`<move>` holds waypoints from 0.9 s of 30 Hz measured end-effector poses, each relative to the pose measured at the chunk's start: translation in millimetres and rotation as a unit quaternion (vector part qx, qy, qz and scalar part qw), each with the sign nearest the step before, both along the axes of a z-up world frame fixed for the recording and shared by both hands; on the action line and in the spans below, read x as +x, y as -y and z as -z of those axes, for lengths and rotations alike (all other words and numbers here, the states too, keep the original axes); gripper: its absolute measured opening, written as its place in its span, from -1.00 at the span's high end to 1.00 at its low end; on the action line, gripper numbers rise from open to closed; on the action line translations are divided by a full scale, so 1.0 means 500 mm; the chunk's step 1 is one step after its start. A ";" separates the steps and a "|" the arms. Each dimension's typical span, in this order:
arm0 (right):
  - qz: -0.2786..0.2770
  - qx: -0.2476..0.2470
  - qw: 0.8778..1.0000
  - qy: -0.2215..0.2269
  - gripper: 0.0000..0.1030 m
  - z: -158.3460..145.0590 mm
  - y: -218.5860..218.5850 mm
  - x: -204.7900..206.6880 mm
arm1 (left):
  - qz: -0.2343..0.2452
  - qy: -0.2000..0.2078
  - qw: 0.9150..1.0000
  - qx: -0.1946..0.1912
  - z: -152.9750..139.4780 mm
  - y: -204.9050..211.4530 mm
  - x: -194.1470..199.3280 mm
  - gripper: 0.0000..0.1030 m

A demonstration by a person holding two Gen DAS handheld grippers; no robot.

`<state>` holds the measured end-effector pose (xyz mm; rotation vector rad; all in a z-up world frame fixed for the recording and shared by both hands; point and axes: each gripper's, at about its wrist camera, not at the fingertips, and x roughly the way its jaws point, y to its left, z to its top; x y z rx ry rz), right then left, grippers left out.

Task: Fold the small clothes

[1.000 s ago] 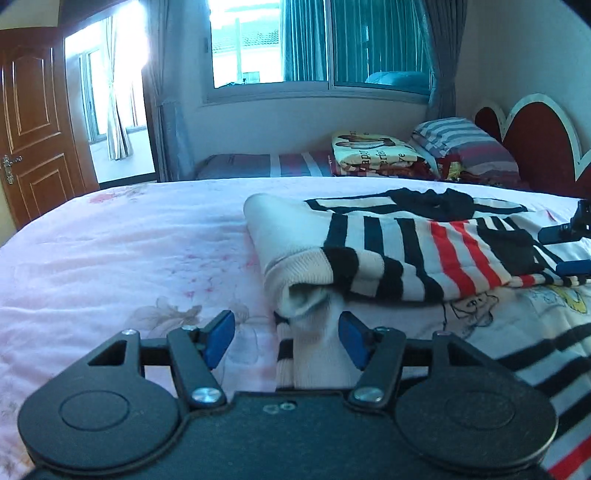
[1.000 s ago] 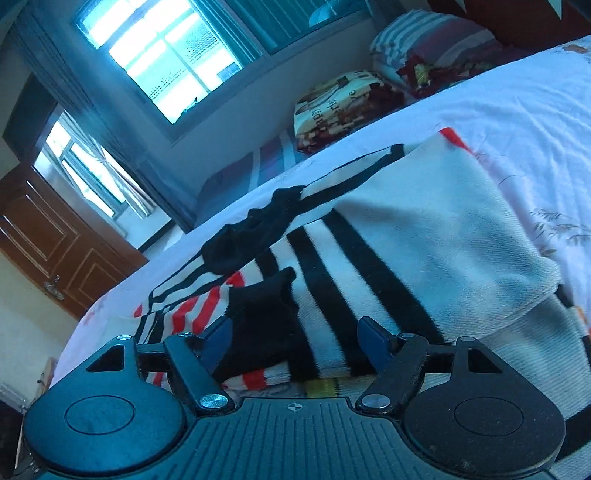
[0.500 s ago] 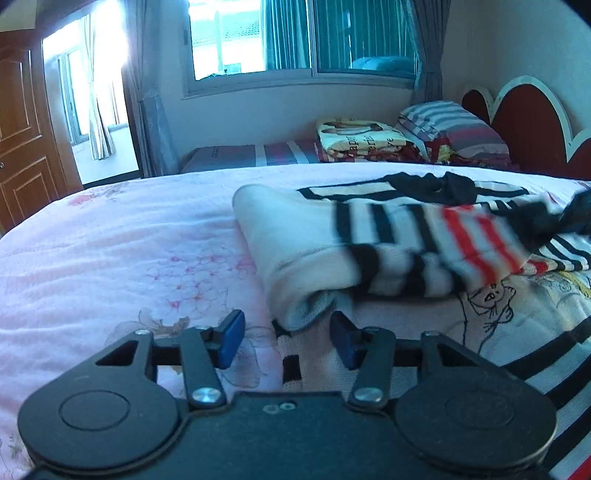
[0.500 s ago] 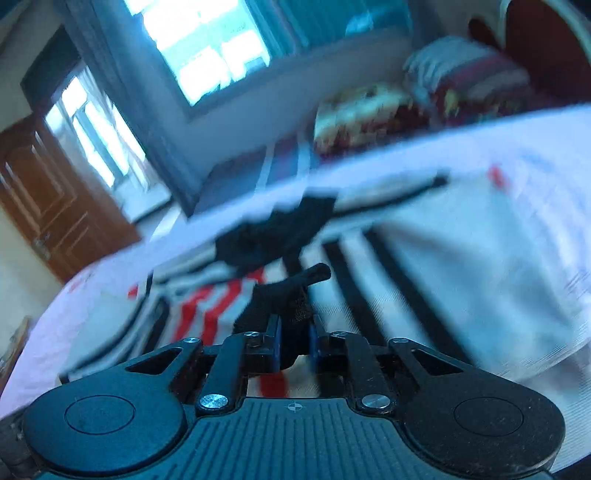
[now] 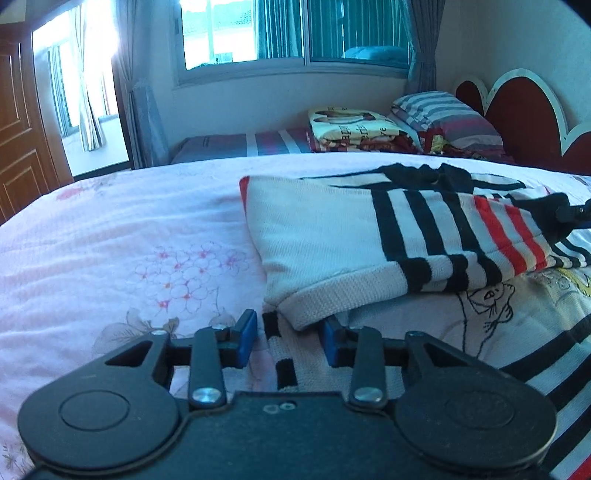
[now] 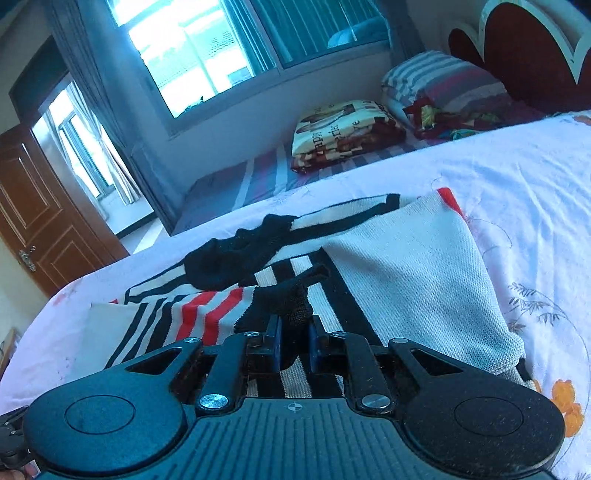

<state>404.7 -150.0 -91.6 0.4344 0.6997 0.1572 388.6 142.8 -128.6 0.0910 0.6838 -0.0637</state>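
Folding under way: cream knitted sweater with black and red stripes [image 5: 369, 236] is lying on the pink floral bedspread [image 5: 129, 236]. Right gripper [image 6: 294, 341] is pinching the sweater's black cuff [image 6: 291, 299]; left gripper [image 5: 288, 338] is closing around its cream ribbed hem [image 5: 332, 299], pads not yet pressing. Next, likely both edges need lifting across together. Beyond the sweater, window [image 5: 295, 33] and red headboard [image 5: 524, 114].

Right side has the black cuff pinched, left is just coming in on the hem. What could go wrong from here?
1. The left hand-held gripper is still closing; its pads flank the white hem without pressing, so it may catch only an edge and slip.
2. The right hand-held gripper holds just the black cuff; lifting now could drag the folded sweater crooked.
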 end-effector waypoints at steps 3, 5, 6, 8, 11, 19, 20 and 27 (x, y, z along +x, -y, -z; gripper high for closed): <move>-0.007 -0.004 1.000 -0.011 0.73 0.007 -0.002 0.003 | 0.002 0.001 1.000 0.000 0.000 -0.001 -0.001 0.31; -0.010 0.000 1.000 -0.012 0.73 0.007 0.000 0.001 | 0.004 0.003 1.000 -0.004 -0.007 -0.004 -0.009 0.30; -0.011 0.001 1.000 -0.012 0.73 0.007 0.001 0.001 | 0.009 0.009 1.000 -0.007 -0.016 -0.007 -0.018 0.26; -0.016 0.002 1.000 -0.021 0.73 0.010 0.005 0.005 | 0.016 0.028 0.999 -0.013 -0.040 -0.011 -0.043 0.24; 0.008 -0.013 1.000 -0.008 0.73 -0.001 0.020 -0.007 | 0.034 0.059 0.997 -0.036 -0.077 -0.005 -0.068 0.17; -0.032 -0.058 0.998 -0.003 0.73 0.001 -0.023 0.006 | 0.034 0.005 0.996 -0.081 -0.026 0.057 0.026 0.15; -0.036 -0.069 0.997 -0.023 0.73 0.019 -0.028 0.016 | 0.030 -0.010 0.996 -0.084 -0.012 0.056 0.034 0.15; -0.041 -0.053 0.998 0.001 0.73 0.016 -0.031 0.041 | 0.042 0.007 0.996 -0.076 -0.041 0.044 0.069 0.06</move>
